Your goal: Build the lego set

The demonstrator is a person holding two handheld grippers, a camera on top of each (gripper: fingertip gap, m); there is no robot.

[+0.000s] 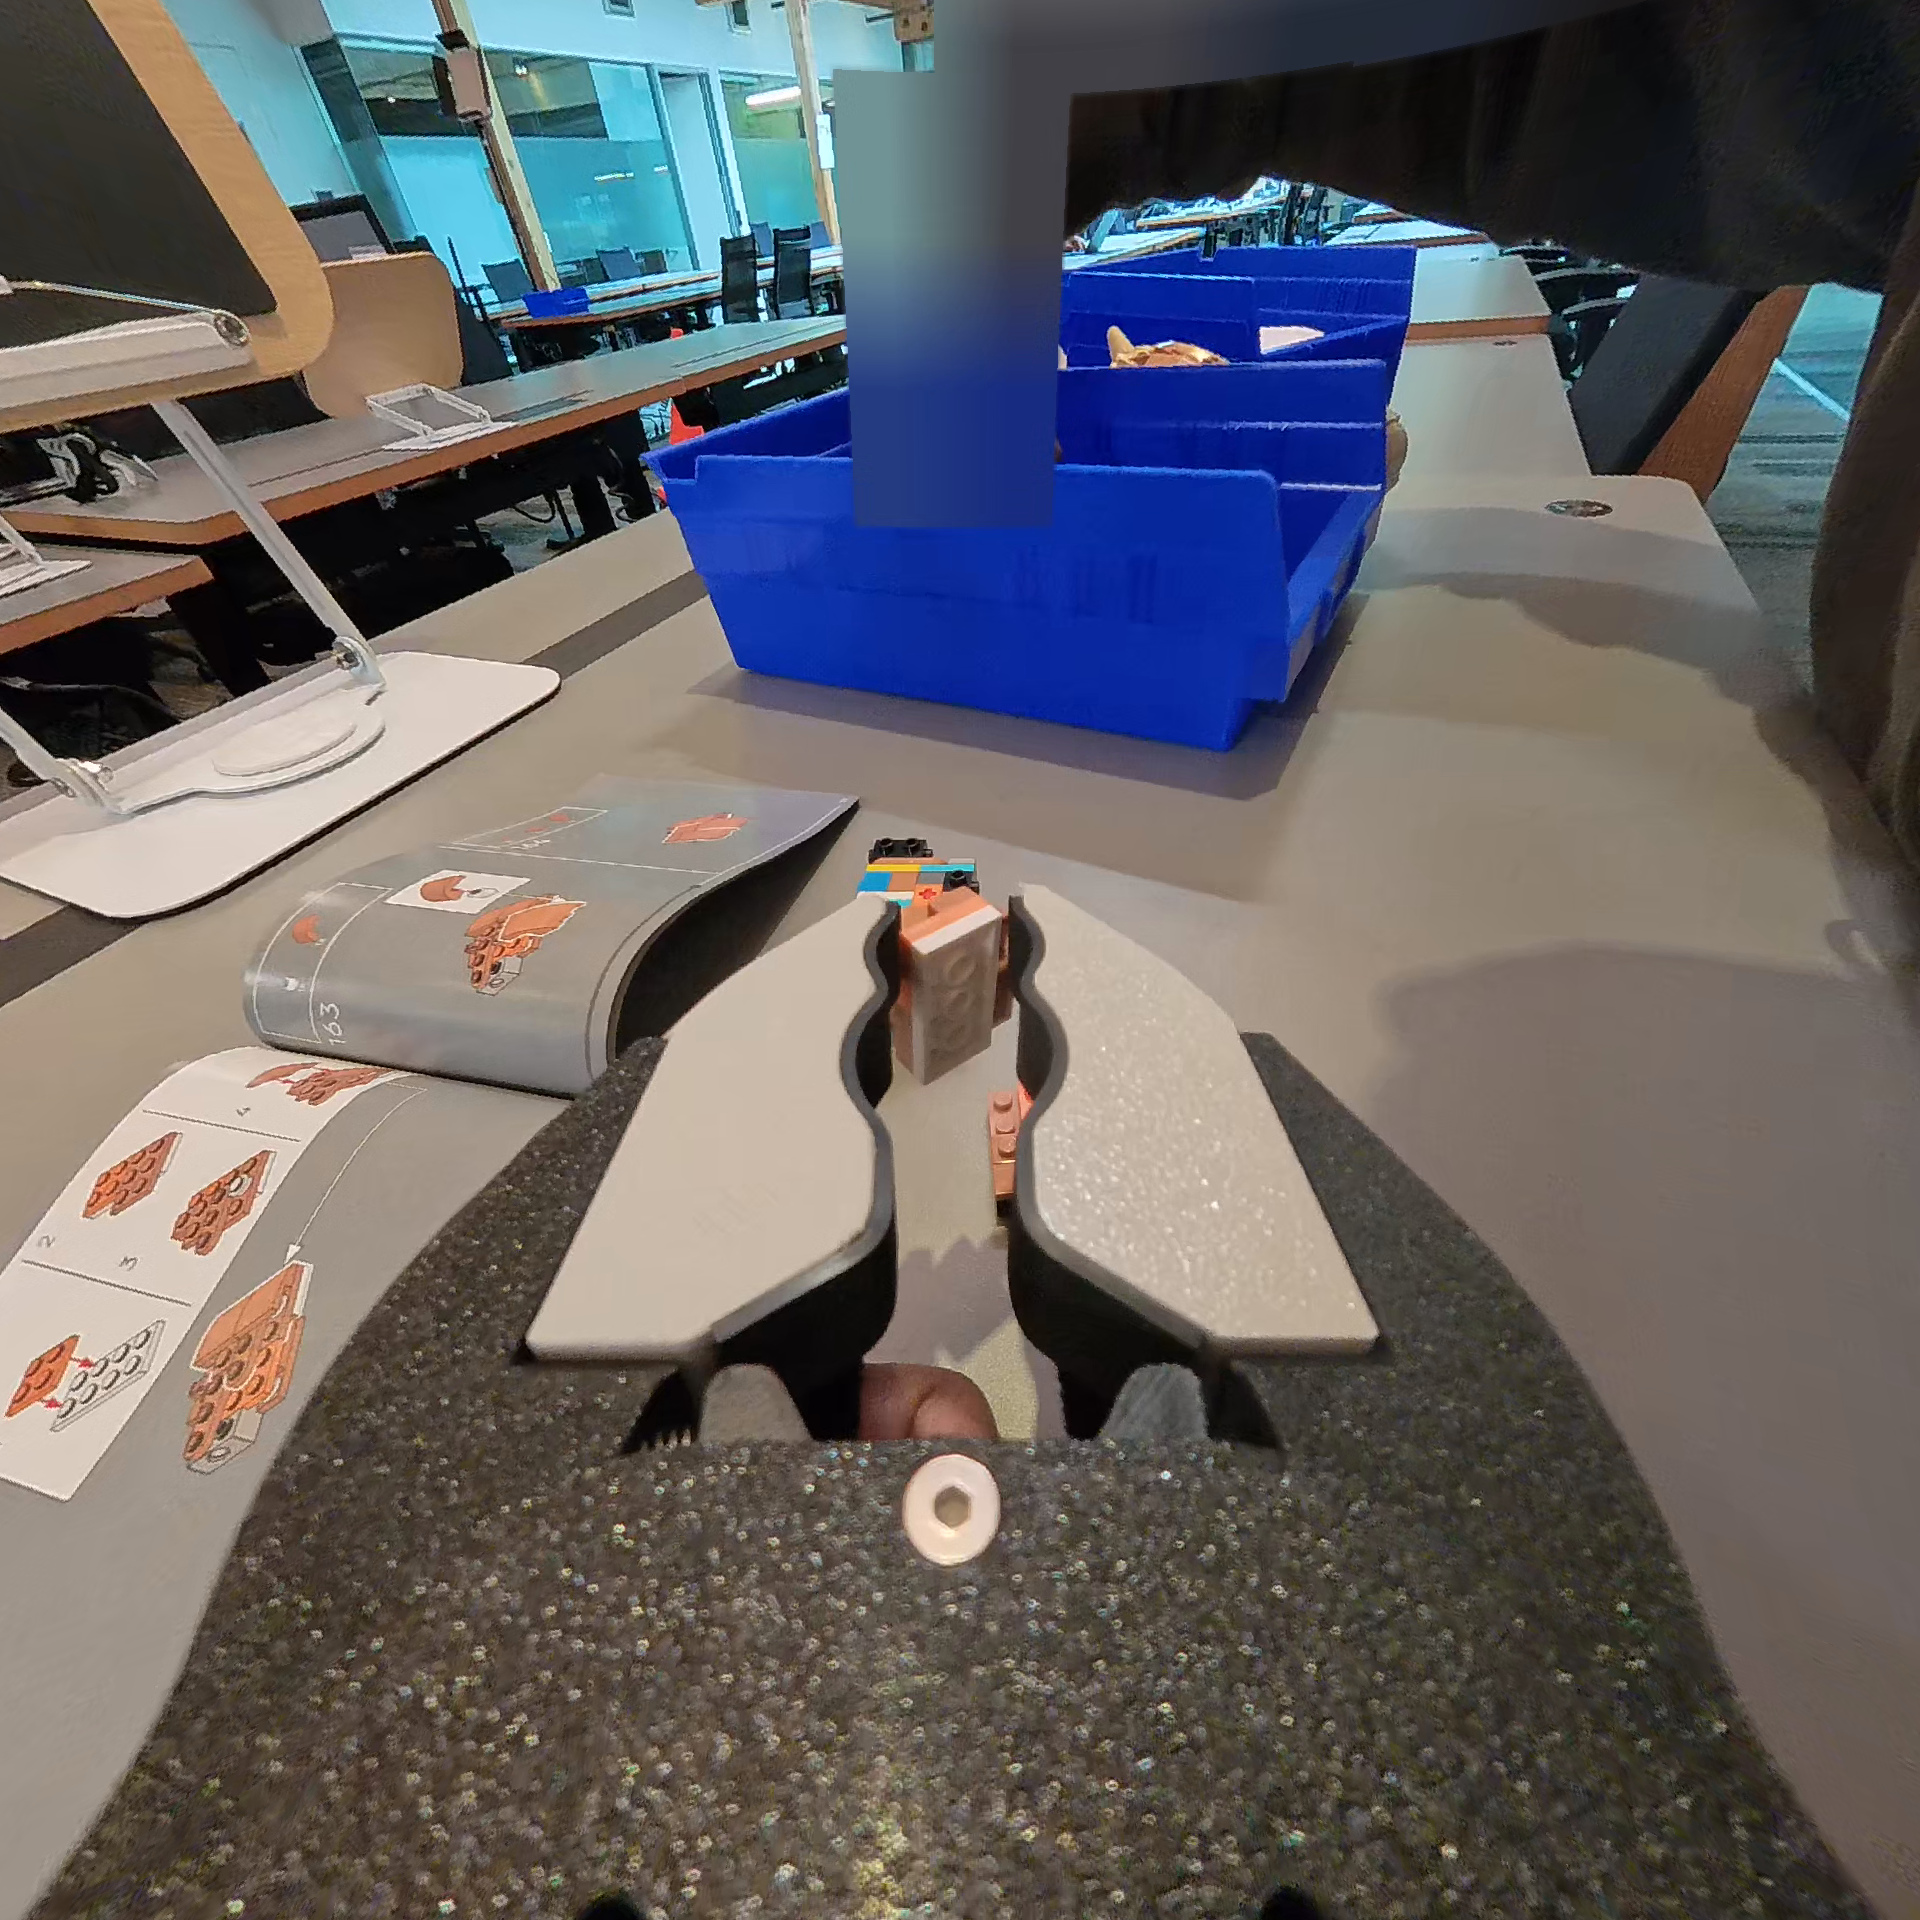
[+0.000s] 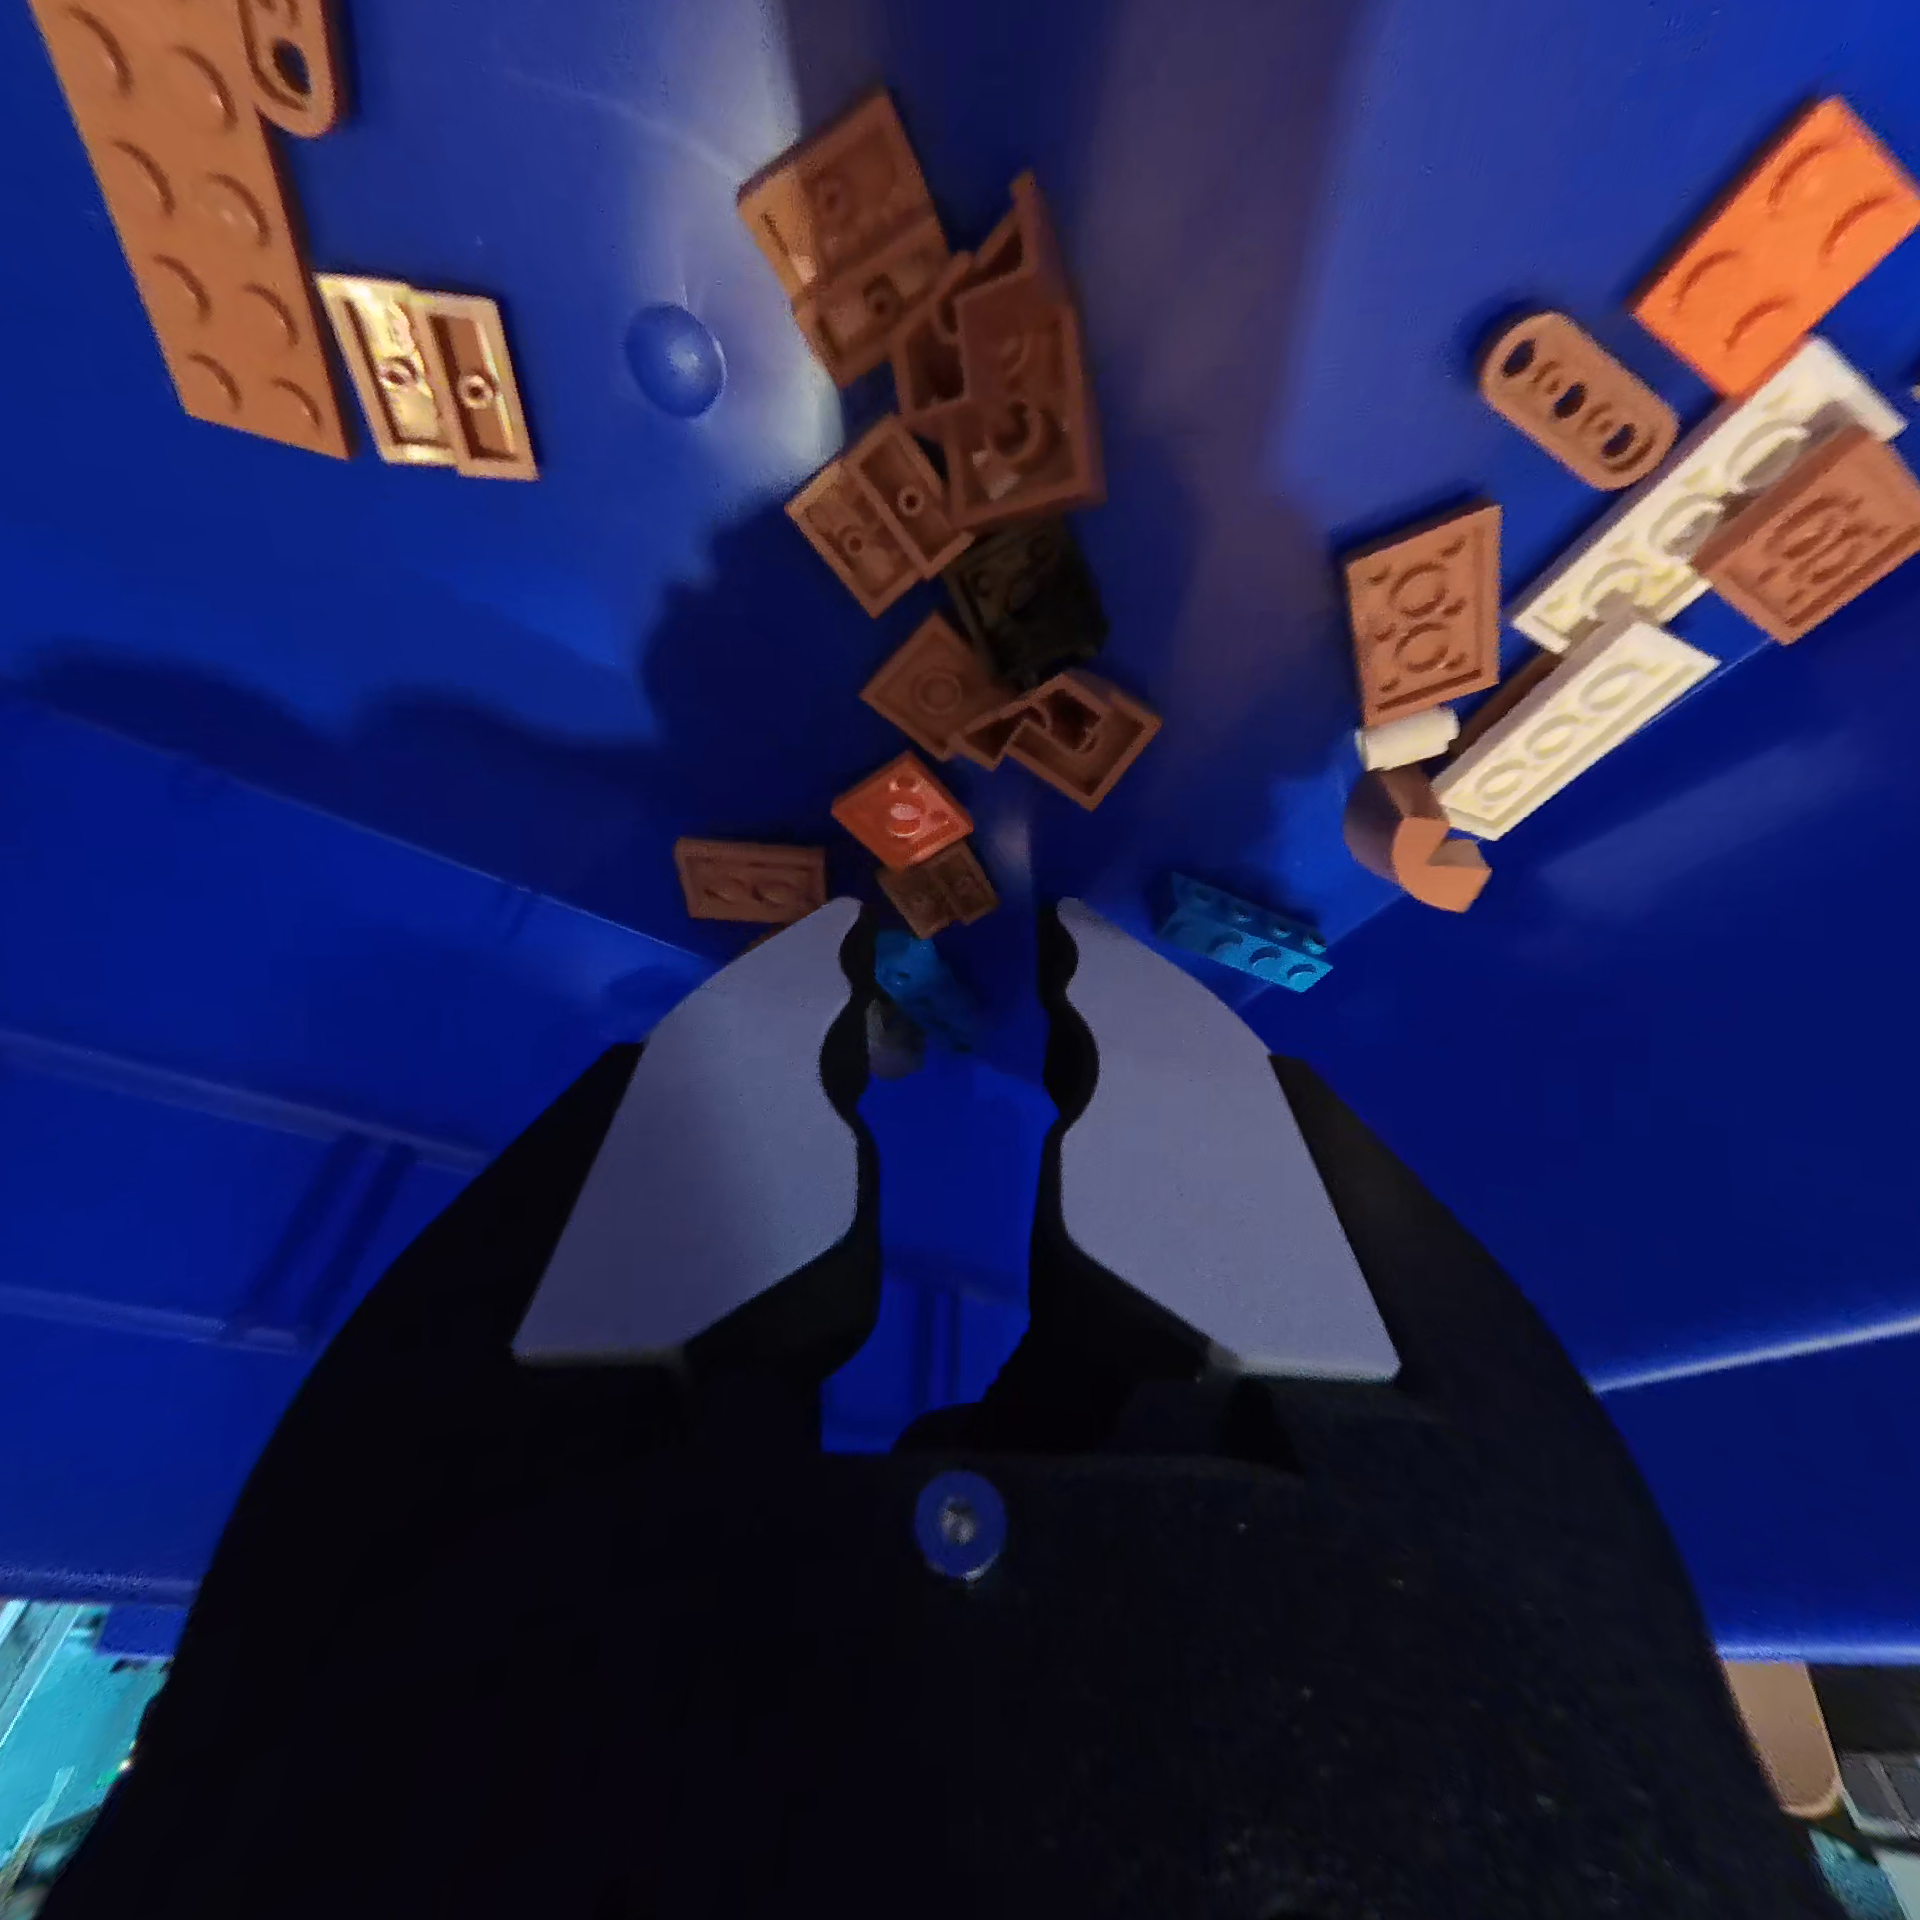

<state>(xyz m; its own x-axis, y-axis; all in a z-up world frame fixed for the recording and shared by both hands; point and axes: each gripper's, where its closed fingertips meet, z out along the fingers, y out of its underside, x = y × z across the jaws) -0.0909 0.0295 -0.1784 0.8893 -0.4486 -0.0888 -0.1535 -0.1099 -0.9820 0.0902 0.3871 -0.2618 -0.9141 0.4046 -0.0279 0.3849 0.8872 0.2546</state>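
Observation:
In the left wrist view my left gripper [image 1: 952,914] is shut on a small lego assembly [image 1: 951,987], a grey brick with salmon-orange plates on it, held tilted just above the grey table. A loose salmon plate [image 1: 1006,1138] lies on the table under the right finger. A small multi-coloured lego build [image 1: 914,873] sits just beyond the fingertips. In the right wrist view my right gripper [image 2: 958,920] is open inside a blue bin [image 2: 312,935], low over its floor. A blue brick [image 2: 920,982] and a small brown piece [image 2: 935,894] lie between its fingertips.
An open instruction booklet [image 1: 499,935] lies left of the left gripper, beside a monitor stand [image 1: 291,748]. Blue bins [image 1: 1039,603] stand behind. In the bin are several brown plates [image 2: 966,416], white plates [image 2: 1579,717], an orange plate [image 2: 1787,249] and a second blue brick [image 2: 1247,940]. My right fingertips sit around 40 cm from my left ones.

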